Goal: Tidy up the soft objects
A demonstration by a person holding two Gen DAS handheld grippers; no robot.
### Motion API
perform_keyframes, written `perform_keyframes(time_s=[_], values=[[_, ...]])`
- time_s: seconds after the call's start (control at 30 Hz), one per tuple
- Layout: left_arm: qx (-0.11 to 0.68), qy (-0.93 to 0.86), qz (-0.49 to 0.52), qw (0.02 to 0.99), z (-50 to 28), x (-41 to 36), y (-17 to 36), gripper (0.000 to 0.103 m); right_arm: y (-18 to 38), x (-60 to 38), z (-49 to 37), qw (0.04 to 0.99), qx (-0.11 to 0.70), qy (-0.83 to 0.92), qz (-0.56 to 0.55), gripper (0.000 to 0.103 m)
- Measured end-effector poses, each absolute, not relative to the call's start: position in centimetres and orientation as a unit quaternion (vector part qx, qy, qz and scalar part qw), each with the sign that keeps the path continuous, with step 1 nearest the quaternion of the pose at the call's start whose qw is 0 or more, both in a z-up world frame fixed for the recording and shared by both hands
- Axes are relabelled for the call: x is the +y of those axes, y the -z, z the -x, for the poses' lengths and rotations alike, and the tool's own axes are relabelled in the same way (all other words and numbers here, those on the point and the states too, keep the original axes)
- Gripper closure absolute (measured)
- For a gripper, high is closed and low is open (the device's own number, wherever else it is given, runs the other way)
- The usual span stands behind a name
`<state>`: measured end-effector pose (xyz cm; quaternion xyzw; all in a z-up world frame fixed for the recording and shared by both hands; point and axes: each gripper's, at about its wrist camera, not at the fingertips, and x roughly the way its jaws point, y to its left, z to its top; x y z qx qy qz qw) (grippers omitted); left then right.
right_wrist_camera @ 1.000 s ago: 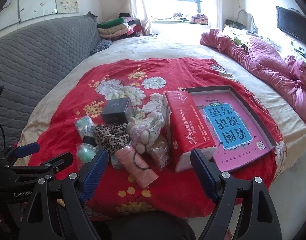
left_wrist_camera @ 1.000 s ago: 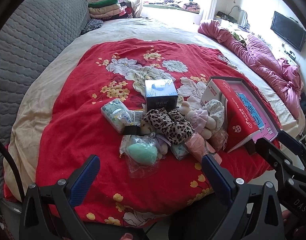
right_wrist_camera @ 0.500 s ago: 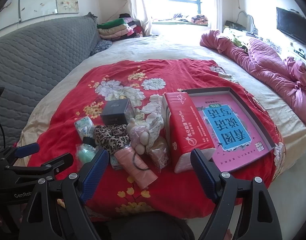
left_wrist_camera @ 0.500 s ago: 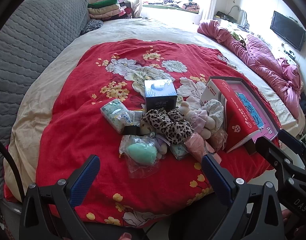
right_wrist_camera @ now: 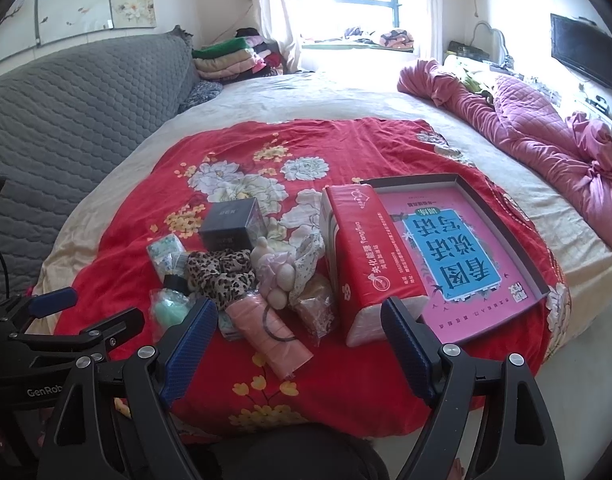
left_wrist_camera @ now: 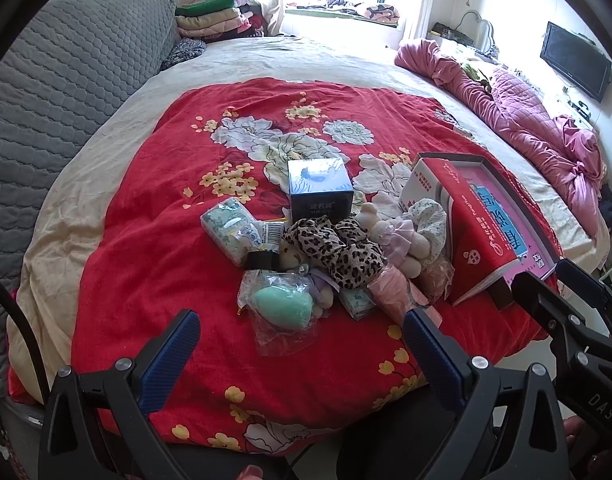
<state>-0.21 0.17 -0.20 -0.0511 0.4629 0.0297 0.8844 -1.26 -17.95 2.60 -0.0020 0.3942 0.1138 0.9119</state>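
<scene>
A heap of soft things lies on the red floral blanket (left_wrist_camera: 146, 264): a leopard-print scrunchie (left_wrist_camera: 338, 244), a small plush toy (left_wrist_camera: 398, 236), a bagged green sponge (left_wrist_camera: 282, 304), a tissue pack (left_wrist_camera: 230, 228) and a pink roll (right_wrist_camera: 266, 328). A red tissue package (right_wrist_camera: 362, 256) leans on the rim of a shallow box tray (right_wrist_camera: 522, 240) lined in pink. My left gripper (left_wrist_camera: 302, 334) hangs open in front of the heap, holding nothing. My right gripper (right_wrist_camera: 302, 322) is open too, near the pink roll and the red package.
A dark blue box (left_wrist_camera: 320, 190) stands behind the heap. A grey quilted headboard (left_wrist_camera: 66, 92) runs along the left. A crumpled pink quilt (right_wrist_camera: 546, 136) lies at the far right, folded clothes (right_wrist_camera: 230, 60) at the back, a TV (left_wrist_camera: 574, 60) on the right wall.
</scene>
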Motion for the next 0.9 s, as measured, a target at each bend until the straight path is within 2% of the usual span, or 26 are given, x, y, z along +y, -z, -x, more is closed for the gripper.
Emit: perform_keyframes(time_s=[0.5, 0.9], values=[[0.475, -0.034, 0.068, 0.877, -0.1, 1.3, 1.4, 0.001, -1.7, -17.5, 0.9, 0.907, 0.405, -0.12, 0.006, 0.018], [0.504, -0.051, 0.13, 0.853, -1.2, 7.3, 4.4, 0.001, 1.0, -15.9, -0.5, 0.889, 0.436, -0.138, 0.021, 0.018]])
